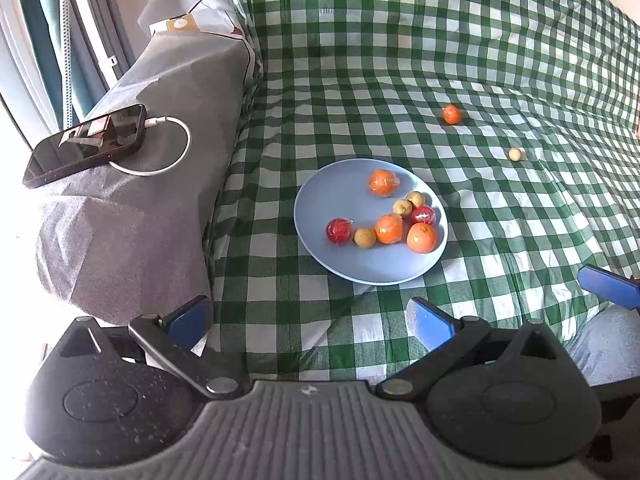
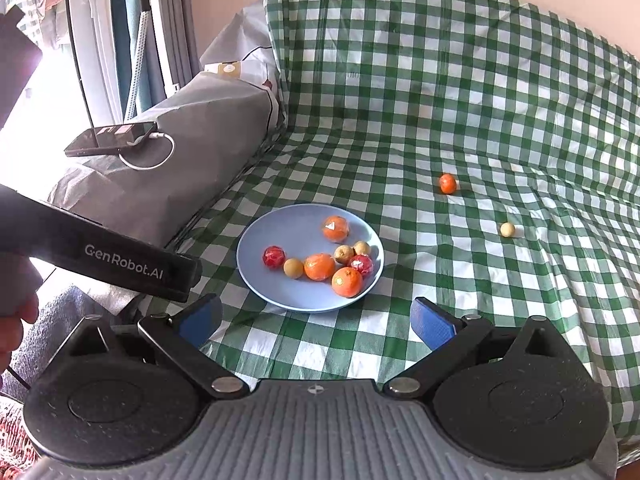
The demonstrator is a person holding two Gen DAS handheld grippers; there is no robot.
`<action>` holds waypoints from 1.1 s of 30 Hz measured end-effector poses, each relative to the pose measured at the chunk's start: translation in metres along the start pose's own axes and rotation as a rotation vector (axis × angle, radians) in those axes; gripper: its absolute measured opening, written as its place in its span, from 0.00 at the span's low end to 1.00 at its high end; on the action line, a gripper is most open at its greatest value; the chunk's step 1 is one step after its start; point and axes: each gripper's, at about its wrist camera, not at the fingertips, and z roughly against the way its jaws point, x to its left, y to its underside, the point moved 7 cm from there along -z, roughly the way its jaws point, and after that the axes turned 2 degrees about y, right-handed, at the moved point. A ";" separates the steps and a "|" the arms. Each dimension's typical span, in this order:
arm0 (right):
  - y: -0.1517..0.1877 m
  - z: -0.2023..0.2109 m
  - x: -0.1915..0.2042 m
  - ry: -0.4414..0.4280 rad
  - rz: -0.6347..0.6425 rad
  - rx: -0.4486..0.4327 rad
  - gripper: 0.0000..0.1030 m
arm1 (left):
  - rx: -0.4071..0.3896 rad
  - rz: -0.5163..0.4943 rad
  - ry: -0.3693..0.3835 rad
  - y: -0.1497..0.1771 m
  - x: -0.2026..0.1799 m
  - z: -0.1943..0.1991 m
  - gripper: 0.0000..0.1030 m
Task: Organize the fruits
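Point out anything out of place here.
Two fruits lie loose on the green checked cloth, away from the blue plate: a small orange fruit and a small pale round fruit. Nothing else stands out.

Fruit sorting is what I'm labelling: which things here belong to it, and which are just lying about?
Belongs:
blue plate with fruit
loose orange
loose pale fruit

Lying about:
phone
white cable
grey cover

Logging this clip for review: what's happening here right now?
A person holds two grippers over a checked cloth, both open and empty. The left gripper and right gripper sit short of a blue plate already holding eight fruits. One orange and one small pale fruit lie loose on the cloth beyond it.
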 end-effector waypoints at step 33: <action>-0.030 -0.280 -0.304 0.341 -0.336 -0.016 0.97 | -0.049 -0.150 0.191 -0.237 -0.212 -0.284 1.00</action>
